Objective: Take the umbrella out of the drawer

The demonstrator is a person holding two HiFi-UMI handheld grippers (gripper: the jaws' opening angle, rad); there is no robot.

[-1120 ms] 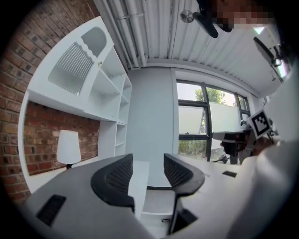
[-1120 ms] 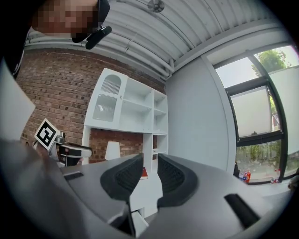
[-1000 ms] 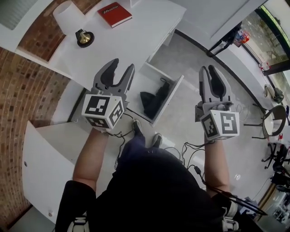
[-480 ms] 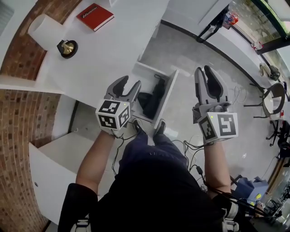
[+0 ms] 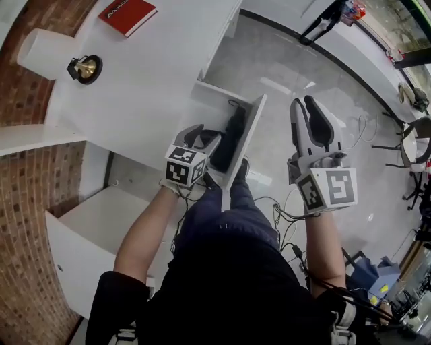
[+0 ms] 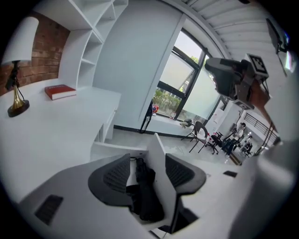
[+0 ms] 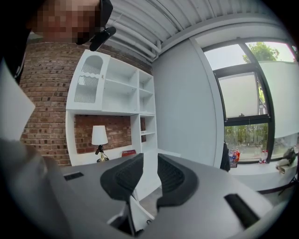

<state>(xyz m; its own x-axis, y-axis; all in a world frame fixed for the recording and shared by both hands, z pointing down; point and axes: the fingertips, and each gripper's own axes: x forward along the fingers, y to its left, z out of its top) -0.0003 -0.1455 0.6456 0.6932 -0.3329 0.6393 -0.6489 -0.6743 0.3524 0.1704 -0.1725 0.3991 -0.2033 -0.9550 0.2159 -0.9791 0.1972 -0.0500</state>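
The white drawer [image 5: 246, 148] stands pulled out from the desk, with the black folded umbrella [image 5: 232, 131] lying lengthwise inside it. My left gripper [image 5: 205, 135] hangs low over the drawer's near end. Its jaws are opening, and they do not press on anything. In the left gripper view the umbrella [image 6: 145, 196] and the drawer's front panel [image 6: 156, 149] lie below, between the left gripper's [image 6: 148, 161] jaws. My right gripper [image 5: 304, 101] hovers over the floor to the right of the drawer, a narrow gap between its jaws and nothing in them [image 7: 149, 158].
The white desk [image 5: 148, 67] carries a red book [image 5: 126, 12] and a brass-footed lamp [image 5: 84, 67]. The person's shoes [image 5: 241, 167] stand just below the drawer. Cables [image 5: 283, 209] trail on the floor, and chairs [image 5: 417, 135] stand far right.
My left gripper has sunk from above the desk edge down to the drawer and tipped towards the umbrella. The right gripper has dropped a little.
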